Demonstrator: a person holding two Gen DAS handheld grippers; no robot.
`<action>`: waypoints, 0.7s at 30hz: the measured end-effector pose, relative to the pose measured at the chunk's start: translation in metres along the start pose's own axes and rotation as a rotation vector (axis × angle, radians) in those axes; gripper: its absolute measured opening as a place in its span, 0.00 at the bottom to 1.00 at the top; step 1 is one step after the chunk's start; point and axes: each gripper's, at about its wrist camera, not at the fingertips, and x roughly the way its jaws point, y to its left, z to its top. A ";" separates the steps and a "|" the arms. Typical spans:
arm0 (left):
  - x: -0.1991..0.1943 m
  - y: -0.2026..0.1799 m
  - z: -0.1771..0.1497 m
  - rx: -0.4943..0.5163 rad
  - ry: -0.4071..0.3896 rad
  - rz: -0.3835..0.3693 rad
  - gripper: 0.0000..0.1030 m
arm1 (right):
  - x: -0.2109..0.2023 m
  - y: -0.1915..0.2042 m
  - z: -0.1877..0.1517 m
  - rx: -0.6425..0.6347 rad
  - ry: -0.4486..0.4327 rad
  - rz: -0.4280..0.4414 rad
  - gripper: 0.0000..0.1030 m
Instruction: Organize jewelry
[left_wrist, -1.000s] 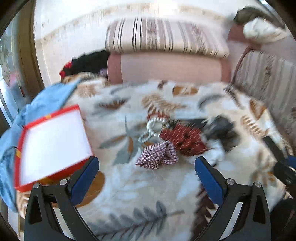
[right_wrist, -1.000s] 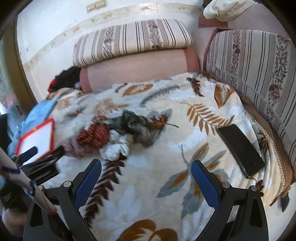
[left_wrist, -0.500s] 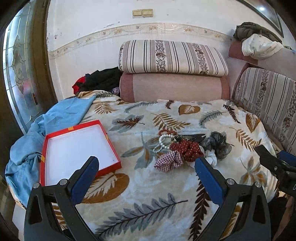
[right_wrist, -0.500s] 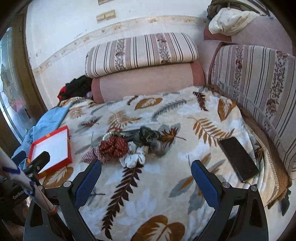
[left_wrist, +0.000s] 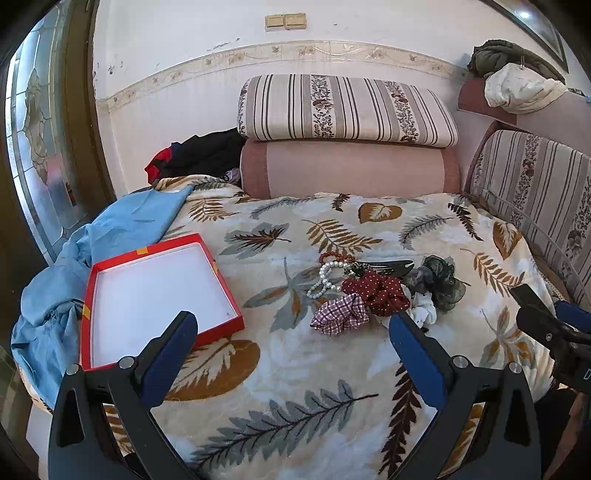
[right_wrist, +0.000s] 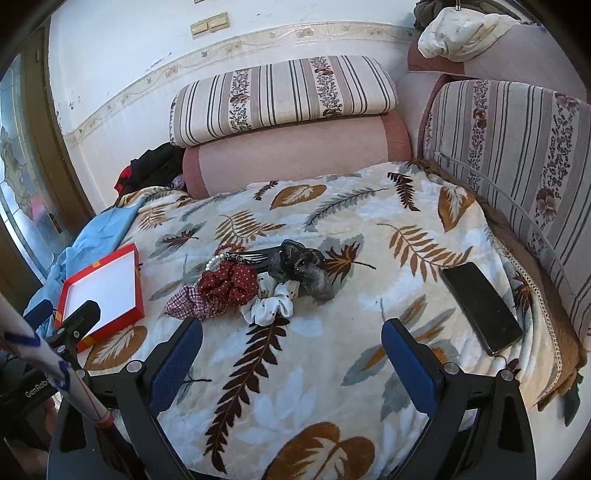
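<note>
The left gripper (right_wrist: 61, 315), seen from the right wrist, bears the partly cut-off lettering "GenRobo". Both it and the right gripper (right_wrist: 291, 349) gape wide and empty above a leaf-patterned blanket (left_wrist: 295, 373), where the pearl bracelet (left_wrist: 325, 277) and scrunchies (left_wrist: 375, 291) lie right of the red box (left_wrist: 155, 295), below striped cushions (left_wrist: 343, 109).

The right hand-held gripper (right_wrist: 291, 354) hangs wide apart above the blanket (right_wrist: 369, 229), near the scrunchies (right_wrist: 229, 284).
</note>
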 end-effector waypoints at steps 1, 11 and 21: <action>0.001 0.000 0.000 0.002 0.003 -0.002 1.00 | 0.000 0.000 0.000 -0.001 0.001 0.001 0.97; 0.003 0.000 -0.002 0.005 0.011 -0.004 1.00 | 0.001 0.002 -0.002 -0.007 0.006 0.001 0.97; 0.008 0.000 -0.006 0.001 0.024 -0.005 1.00 | 0.005 0.004 -0.003 -0.013 0.022 0.003 0.97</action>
